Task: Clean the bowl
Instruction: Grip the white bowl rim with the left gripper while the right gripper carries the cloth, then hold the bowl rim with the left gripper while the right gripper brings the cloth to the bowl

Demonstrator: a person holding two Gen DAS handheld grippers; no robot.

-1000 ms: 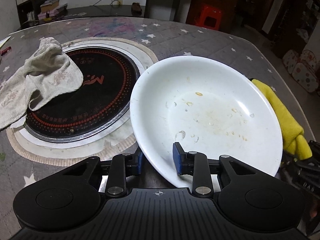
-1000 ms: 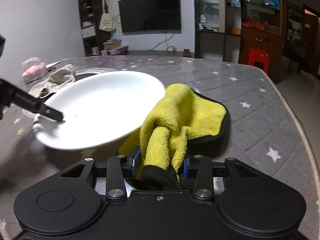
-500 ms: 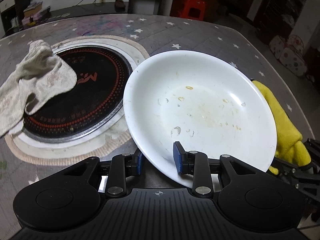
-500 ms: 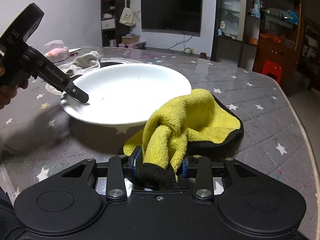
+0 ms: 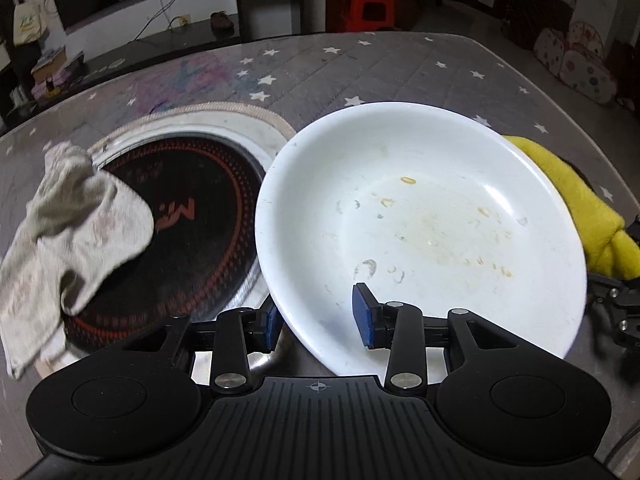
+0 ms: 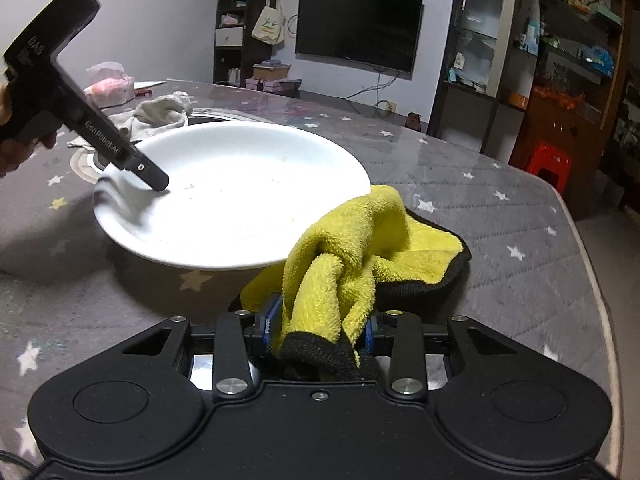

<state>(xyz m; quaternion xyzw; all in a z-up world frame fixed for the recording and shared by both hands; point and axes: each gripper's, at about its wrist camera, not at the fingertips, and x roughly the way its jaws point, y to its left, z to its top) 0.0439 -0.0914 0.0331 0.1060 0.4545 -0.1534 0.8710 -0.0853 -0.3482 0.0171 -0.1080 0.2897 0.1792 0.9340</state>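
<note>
A wide white bowl [image 5: 424, 216] with dried yellowish food marks sits raised above the grey star-patterned table. My left gripper [image 5: 316, 320] is shut on the bowl's near rim, one pad inside and one under it. It shows in the right wrist view [image 6: 152, 178] at the bowl's [image 6: 240, 196] left rim. My right gripper [image 6: 320, 330] is shut on a yellow cloth with black edging [image 6: 360, 248], which lies bunched against the bowl's right side. The cloth [image 5: 580, 204] shows behind the bowl's right rim in the left wrist view.
A round black induction cooktop [image 5: 180, 220] is set into the table left of the bowl. A beige rag [image 5: 68, 232] lies over its left side, also seen in the right wrist view [image 6: 160, 114]. A pink packet [image 6: 110, 84] lies at the far left. The table's right edge [image 6: 592, 280] is close.
The left gripper has lifted and tilted the bowl while holding its rim. The right gripper has kept its hold on the yellow cloth and come closer to the bowl.
</note>
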